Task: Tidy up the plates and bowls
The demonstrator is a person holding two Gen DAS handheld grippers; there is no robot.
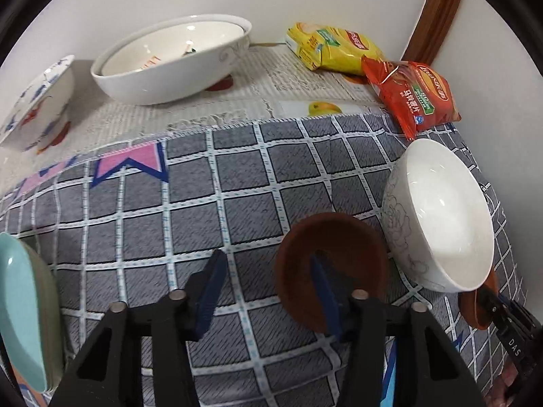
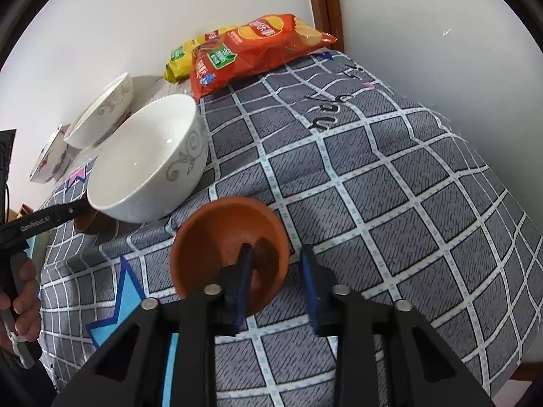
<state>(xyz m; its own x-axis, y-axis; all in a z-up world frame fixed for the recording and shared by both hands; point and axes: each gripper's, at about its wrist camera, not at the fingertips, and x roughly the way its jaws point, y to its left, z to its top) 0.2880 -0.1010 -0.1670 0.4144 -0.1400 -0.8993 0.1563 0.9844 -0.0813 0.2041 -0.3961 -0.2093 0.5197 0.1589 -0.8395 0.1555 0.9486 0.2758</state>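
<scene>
A small brown bowl (image 1: 331,271) sits on the grey checked cloth (image 1: 237,183) under my left gripper (image 1: 268,291). The jaws are open and straddle its rim, right finger inside. A second brown bowl (image 2: 229,251) lies under my right gripper (image 2: 276,283), open, left finger inside the bowl. This right gripper and its bowl show at the left wrist view's right edge (image 1: 488,302). A white bowl (image 1: 441,213) (image 2: 149,159) stands between the two brown bowls. A large white bowl (image 1: 169,59) and a blue-patterned bowl (image 1: 37,101) stand at the back.
A yellow snack bag (image 1: 331,49) and a red chip bag (image 1: 412,96) lie at the back right by the wall. A light green plate (image 1: 23,308) is at the left edge. A wooden frame (image 1: 437,17) stands in the corner.
</scene>
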